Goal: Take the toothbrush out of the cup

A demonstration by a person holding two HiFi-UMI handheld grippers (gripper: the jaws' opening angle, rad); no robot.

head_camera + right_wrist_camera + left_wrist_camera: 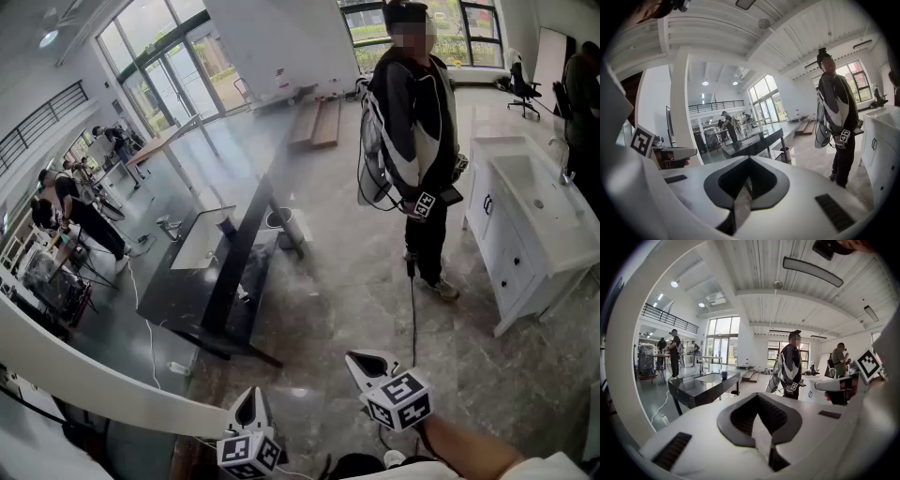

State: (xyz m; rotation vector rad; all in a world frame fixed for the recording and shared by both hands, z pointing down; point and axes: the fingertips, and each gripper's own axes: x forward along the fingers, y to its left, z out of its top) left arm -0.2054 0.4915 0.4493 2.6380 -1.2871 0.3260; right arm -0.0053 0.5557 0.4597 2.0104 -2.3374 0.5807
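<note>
Standing on a grey stone floor point(319, 309) in a wide, glazed hall.

Holding the left gripper point(249, 396) low at the bottom edge of the head view, nose tipped slightly down. Jaws pressed together, nothing pinched between them.

Holding the right gripper point(362, 362) just beside it, at the same slight downward tilt. Jaws shut tight as well, and empty.

Spotted a dark cup point(226, 225) well ahead on a black table point(187, 291), next to a pale sunken basin point(202, 239). Same cup point(724, 375) small in the left gripper view. Cannot make out the toothbrush at this range. Both grippers well apart from cup and table.

Noted a person point(417, 141) standing ahead to the right with a marker cube point(424, 204) in hand, near a white sink cabinet point(525, 244).

Noted more people point(70, 211) at benches, far left.
</note>
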